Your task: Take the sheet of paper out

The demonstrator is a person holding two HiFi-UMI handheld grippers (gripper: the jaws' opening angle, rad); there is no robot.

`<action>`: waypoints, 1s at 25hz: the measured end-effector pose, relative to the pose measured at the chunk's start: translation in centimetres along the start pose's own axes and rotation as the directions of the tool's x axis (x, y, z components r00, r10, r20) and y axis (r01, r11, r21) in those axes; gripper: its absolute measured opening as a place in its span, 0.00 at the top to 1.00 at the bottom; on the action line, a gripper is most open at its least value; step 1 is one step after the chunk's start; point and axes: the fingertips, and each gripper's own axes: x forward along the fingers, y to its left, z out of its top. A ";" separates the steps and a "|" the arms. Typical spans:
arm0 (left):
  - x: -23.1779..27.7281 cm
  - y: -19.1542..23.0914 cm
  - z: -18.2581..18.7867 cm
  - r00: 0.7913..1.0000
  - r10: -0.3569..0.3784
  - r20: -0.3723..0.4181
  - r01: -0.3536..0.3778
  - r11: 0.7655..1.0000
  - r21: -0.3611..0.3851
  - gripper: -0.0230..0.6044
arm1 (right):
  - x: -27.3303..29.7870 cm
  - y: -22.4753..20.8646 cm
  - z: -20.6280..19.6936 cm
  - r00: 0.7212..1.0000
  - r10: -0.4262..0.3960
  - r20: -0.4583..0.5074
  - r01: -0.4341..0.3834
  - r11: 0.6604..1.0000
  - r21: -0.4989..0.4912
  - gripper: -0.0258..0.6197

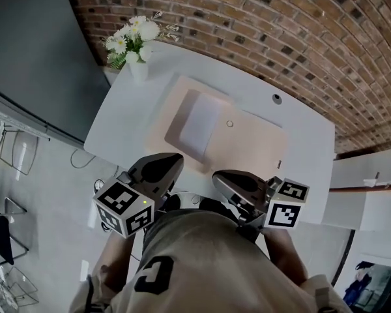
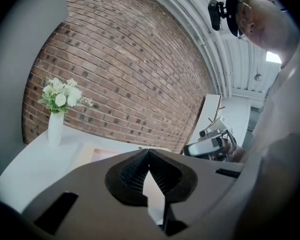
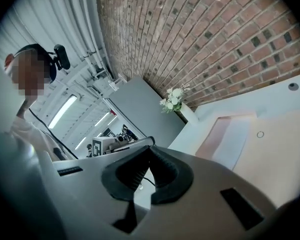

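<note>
Toward the middle of the desk (image 1: 300, 132), the sheet of paper (image 1: 201, 126) lies flat on the left part of a pale pink folder (image 1: 254, 145). Over the near edge hover the left gripper (image 1: 161, 167) and the right gripper (image 1: 234, 182), side by side, each with its fingers together and nothing between them. A vase of flowers (image 1: 137, 67) stands at the far left corner.

A white counter (image 1: 127, 113) carries 1 white vase of flowers (image 1: 138, 67) at its far left corner and 1 pale pink folder (image 1: 257, 142) lying flat near the middle.
</note>
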 end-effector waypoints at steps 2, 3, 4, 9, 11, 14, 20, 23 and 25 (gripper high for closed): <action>0.9 -0.2 0.0 1.000 0.013 -0.018 -0.013 1.000 0.000 0.94 | -0.4 -1.1 0.4 1.000 0.027 0.002 -0.027 0.998 0.051 0.92; 1.5 -0.3 0.1 1.000 0.017 -0.026 -0.017 1.000 0.003 0.94 | -0.7 -1.7 0.6 0.999 0.044 0.010 -0.045 0.995 0.084 0.92; 2.1 -0.4 0.2 0.999 0.022 -0.032 -0.022 1.000 0.006 0.94 | -0.9 -2.5 0.8 0.998 0.065 0.022 -0.068 0.990 0.124 0.92; 4.3 -0.8 0.3 0.997 0.051 -0.057 -0.051 0.999 0.010 0.94 | -1.1 -7.9 -0.4 0.987 0.141 0.070 -0.157 0.905 0.395 0.92; 4.7 -0.9 0.4 0.996 0.061 -0.061 -0.060 0.998 0.013 0.94 | -1.1 -10.4 -1.1 0.987 0.129 0.093 -0.157 0.877 0.454 0.92; 4.8 -0.5 0.4 0.994 0.086 -0.063 -0.085 0.996 0.014 0.94 | -0.6 -14.5 -2.4 0.992 0.071 0.102 -0.114 0.851 0.513 0.92; 4.7 0.3 0.6 0.991 0.122 -0.057 -0.122 0.993 0.001 0.94 | 0.2 -20.5 -4.5 0.998 -0.057 0.031 0.027 0.804 0.594 0.92; 4.6 0.5 0.2 0.990 0.130 -0.055 -0.131 0.991 -0.019 0.94 | 0.9 -23.2 -4.5 0.996 -0.083 0.036 0.042 0.775 0.631 0.92; 4.7 0.3 0.0 0.990 0.126 -0.057 -0.128 0.991 -0.028 0.94 | 1.3 -24.8 -4.6 0.995 -0.098 0.038 0.046 0.734 0.678 0.84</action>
